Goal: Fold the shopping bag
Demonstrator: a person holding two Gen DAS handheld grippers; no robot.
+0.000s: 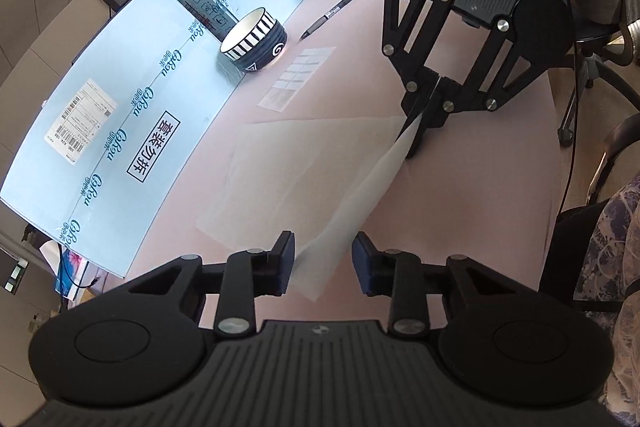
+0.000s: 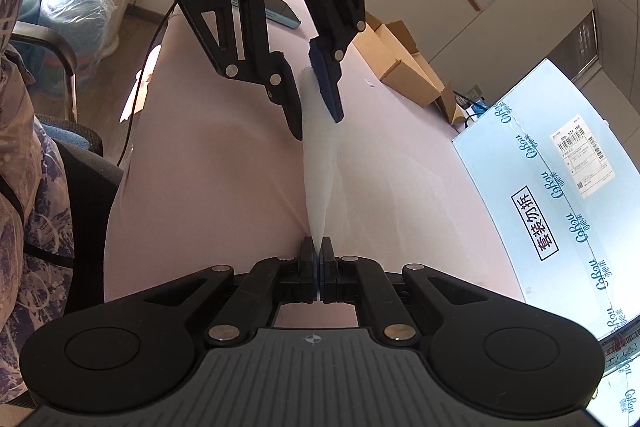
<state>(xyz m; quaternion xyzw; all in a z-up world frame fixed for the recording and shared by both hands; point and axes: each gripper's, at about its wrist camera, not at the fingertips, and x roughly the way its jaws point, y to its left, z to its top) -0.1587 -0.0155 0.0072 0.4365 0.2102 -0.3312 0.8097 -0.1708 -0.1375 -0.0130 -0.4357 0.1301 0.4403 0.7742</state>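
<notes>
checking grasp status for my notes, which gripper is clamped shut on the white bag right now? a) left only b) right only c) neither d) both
b: the right gripper pinches the white bag between closed pads, while the left gripper stands open around it, pads apart from the bag.

the right gripper (image 2: 319,269) is seen pitched downward with its jaws pressed together, a corner of the white shopping bag (image 1: 352,195) pinched between the pads. facing it, the left gripper (image 1: 324,263) is angled downward too, its jaws held apart with the raised bag edge passing through the gap; the pads are not pressed on it. a patterned sleeve (image 2: 24,187) is glimpsed at the frame edge.
</notes>
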